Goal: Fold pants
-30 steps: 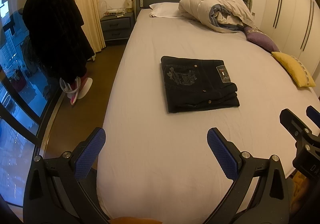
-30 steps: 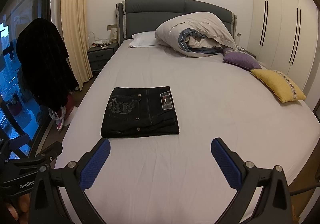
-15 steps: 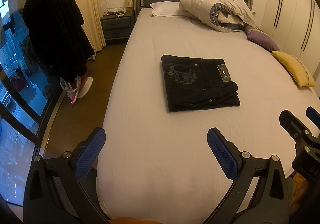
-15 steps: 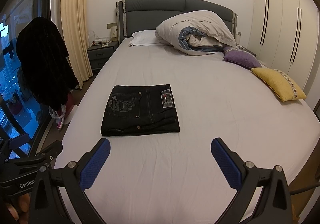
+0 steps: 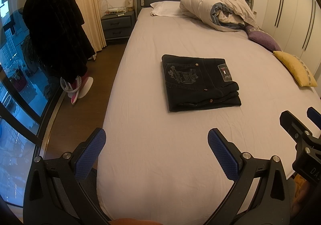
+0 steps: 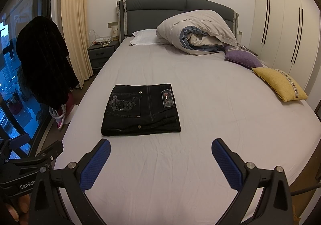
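Observation:
Dark denim pants (image 5: pixel 198 82) (image 6: pixel 140 109) lie folded into a flat rectangle on the middle of the bed (image 5: pixel 160 164) (image 6: pixel 200 154), back pocket embroidery and a label patch facing up. My left gripper (image 5: pixel 156 150) hovers open above the near part of the sheet, well short of the pants, holding nothing. Open too and holding nothing, my right gripper (image 6: pixel 160 160) hangs over the sheet in front of the pants. Each gripper also shows at the edge of the other's view.
A bunched duvet (image 6: pixel 198 32), a white pillow (image 6: pixel 144 37), a purple cushion (image 6: pixel 242 58) and a yellow cushion (image 6: pixel 278 84) lie at the bed's head and right side. A dark coat (image 5: pixel 56 30) hangs left, by the window. A nightstand (image 5: pixel 118 25) stands beside the headboard.
Both views have shifted only slightly; the pants lie as before and both grippers stay open.

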